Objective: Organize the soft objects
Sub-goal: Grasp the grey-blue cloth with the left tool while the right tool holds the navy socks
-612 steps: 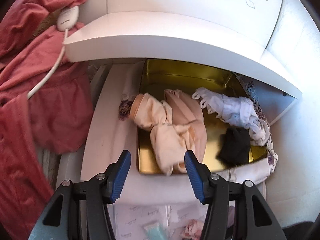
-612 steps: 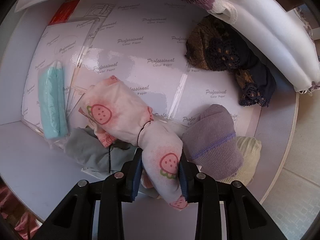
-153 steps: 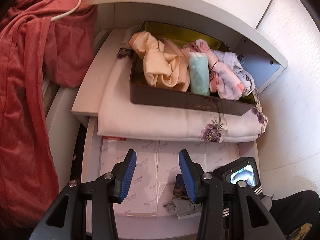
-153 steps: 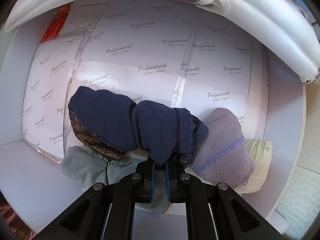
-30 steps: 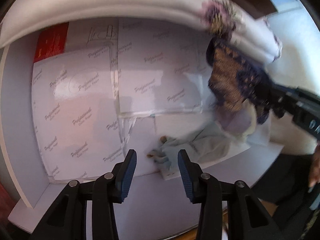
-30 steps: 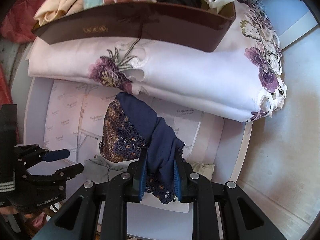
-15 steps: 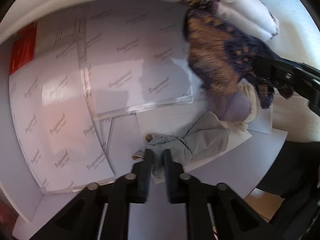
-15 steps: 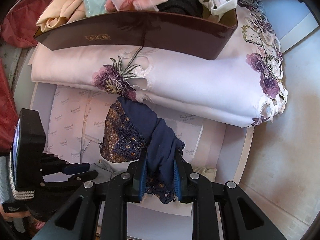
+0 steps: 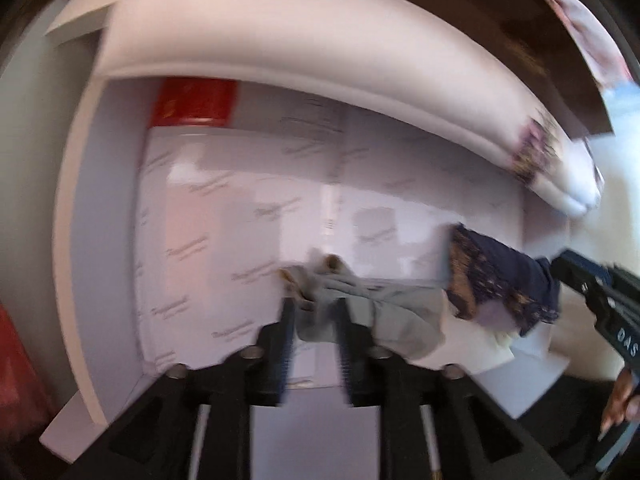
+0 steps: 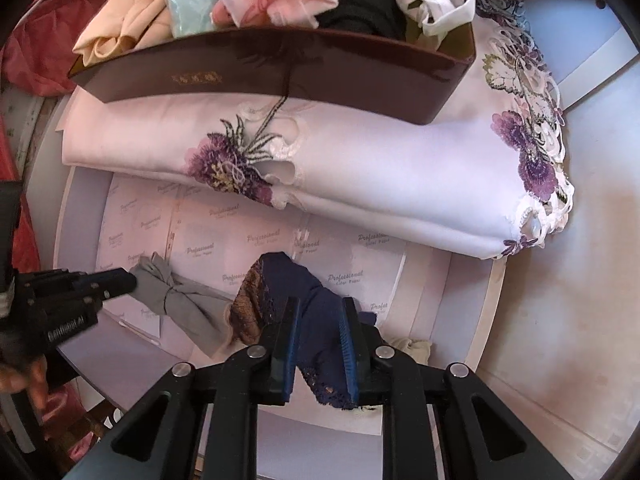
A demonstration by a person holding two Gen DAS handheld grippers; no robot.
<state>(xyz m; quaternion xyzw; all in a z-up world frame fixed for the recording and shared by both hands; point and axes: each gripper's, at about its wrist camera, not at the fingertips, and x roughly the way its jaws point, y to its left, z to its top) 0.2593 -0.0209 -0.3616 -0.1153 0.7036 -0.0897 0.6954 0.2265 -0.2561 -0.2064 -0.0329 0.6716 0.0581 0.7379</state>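
While both bundles hang in tongs, this is how the soft things look set to handle.

Grey bundle (image 9: 360, 304): a knotted roll of thin cloth on the lower shelf (image 10: 280, 452), lying over the paper packs (image 10: 200, 248); looks light, limp, not fragile.
Left gripper (image 9: 316, 320): its jaws have just been opening a little, yet one end of the grey bundle sits between the pads and appears pinched; the view is blurred.
Grip on grey: the tied waist (image 10: 170, 294) seems the firmest place; the loose end would likely sag and swing.
Navy bundle (image 10: 316, 320): dark cloth with gold-brown lace, soft and light; held above the lower shelf.
Right gripper (image 10: 318, 344): pointing down, clamped on the navy bundle's middle, lace edge dangling below the pads.
Slip risk: probably low for both, as fabric crushes and catches on pads; lace may snag.
Box (image 10: 280, 64): brown, atop the folded embroidered cloth (image 10: 360, 176), already holding several rolled pieces; likely where these go.
Left on shelf: a pale piece (image 10: 412, 350) peeks out beside the navy bundle.
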